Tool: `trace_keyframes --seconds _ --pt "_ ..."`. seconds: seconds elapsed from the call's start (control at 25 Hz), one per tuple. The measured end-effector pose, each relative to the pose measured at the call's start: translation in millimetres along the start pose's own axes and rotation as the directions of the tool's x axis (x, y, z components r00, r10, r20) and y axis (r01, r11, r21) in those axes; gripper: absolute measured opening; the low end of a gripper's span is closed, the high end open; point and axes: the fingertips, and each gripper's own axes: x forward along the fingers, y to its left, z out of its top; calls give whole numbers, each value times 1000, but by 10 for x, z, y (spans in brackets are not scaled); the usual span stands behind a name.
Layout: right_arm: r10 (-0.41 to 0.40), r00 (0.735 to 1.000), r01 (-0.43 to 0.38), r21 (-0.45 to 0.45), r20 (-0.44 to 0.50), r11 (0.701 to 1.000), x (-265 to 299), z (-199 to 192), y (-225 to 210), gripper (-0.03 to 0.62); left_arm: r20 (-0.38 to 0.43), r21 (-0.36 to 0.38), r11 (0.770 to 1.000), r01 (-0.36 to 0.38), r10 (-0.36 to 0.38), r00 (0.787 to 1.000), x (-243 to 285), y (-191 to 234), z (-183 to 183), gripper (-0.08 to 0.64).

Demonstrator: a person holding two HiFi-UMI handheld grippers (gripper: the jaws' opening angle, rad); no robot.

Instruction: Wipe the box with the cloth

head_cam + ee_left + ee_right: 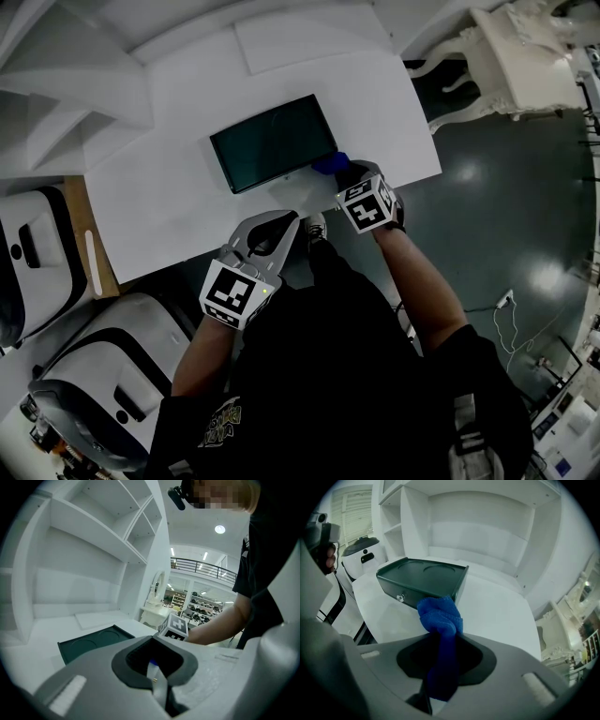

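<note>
The right gripper has its jaws clenched on the blue cloth. We see the cloth run up between them and bunch into a wad past their tips. In the right gripper view that wad sits at the near corner of the box, apparently touching it. The head view puts the cloth at the box's near right corner, with the right gripper just behind it.

The left gripper has its jaws pressed together, and we see nothing grasped between them. In the head view the left gripper is at the near edge of the bench, apart from the box and not touching it.

The box is dark green, low and rectangular. It lies flat on the white bench, with two round recesses in its top and a small metal knob on its front face. Behind the bench rise white shelves. From the left gripper view we see the right gripper's marker cube beyond the box.
</note>
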Motion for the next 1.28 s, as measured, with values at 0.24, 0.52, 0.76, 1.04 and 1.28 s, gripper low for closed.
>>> trace_keyframes --seconds 0.24,0.52,0.76,1.04,1.28 --pt "-34 999 33 55 19 998 -99 -22 -37 124 -5 9 1000 -1 1 1000 -108 7 -16 2" --pt "-74 994 65 104 81 992 -302 9 -21 124 -4 14 1000 0 0 1000 -236 9 -18 2" --pt "-34 973 -6 173 227 985 -557 212 108 124 -2 21 1000 -3 3 1000 -362 14 -32 2" --pt "59 913 -160 222 404 962 -934 572 441 124 19 13 1000 -24 23 1000 -560 75 -4 2" --pt "91 875 -222 227 476 948 -1159 785 698 124 38 6 999 -50 50 998 -778 179 1 2"
